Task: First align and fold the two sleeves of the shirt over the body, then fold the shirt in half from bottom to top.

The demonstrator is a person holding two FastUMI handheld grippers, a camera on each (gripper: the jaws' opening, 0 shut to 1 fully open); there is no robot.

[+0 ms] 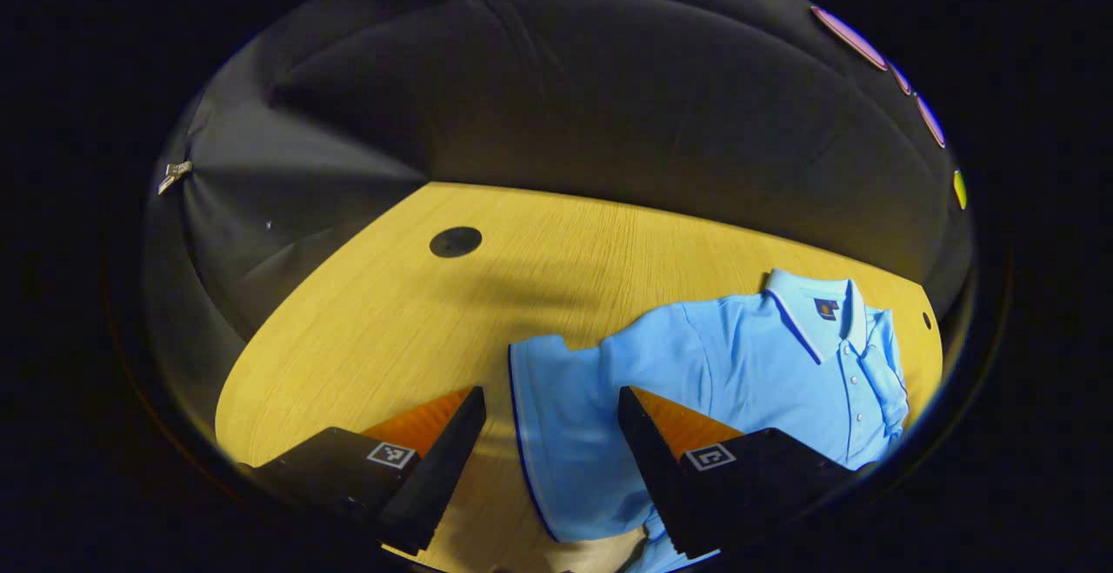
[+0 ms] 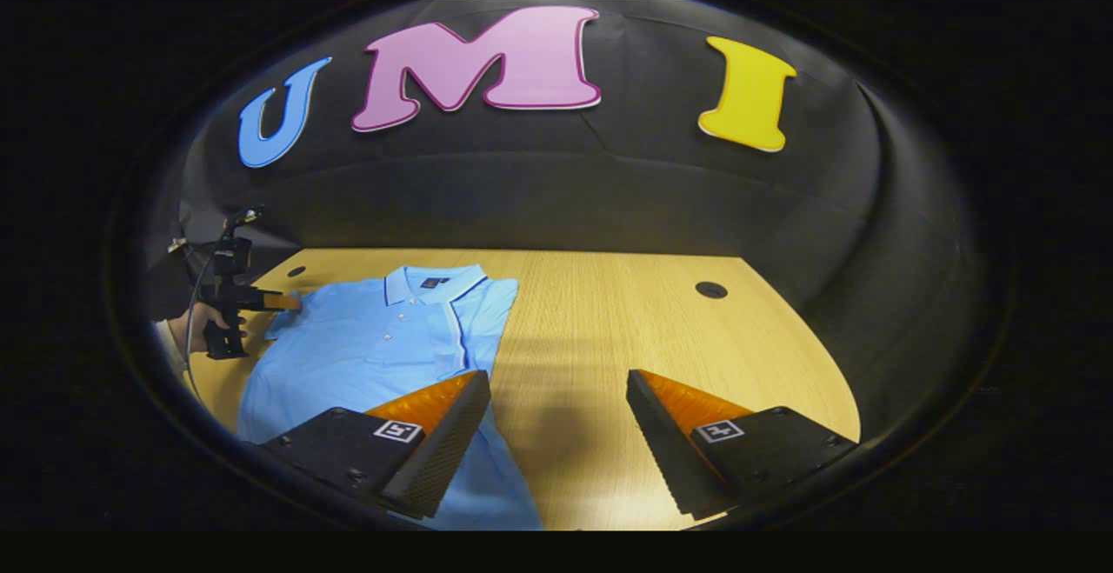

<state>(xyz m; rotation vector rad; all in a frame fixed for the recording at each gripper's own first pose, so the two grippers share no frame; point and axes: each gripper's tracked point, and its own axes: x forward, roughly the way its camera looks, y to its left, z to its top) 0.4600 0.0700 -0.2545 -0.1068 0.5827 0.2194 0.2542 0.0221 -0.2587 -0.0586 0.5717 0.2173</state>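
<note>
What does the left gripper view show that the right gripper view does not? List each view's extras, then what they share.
Left gripper view: the unfolded sleeve lying flat on the table, between the fingers of the open left tool.
Right gripper view: a hand holding the left tool at the far edge of the shirt, and the open right tool over bare wood.
Both: the light blue shirt spread on the wooden table, with the folded sleeve lying over its body.
</note>
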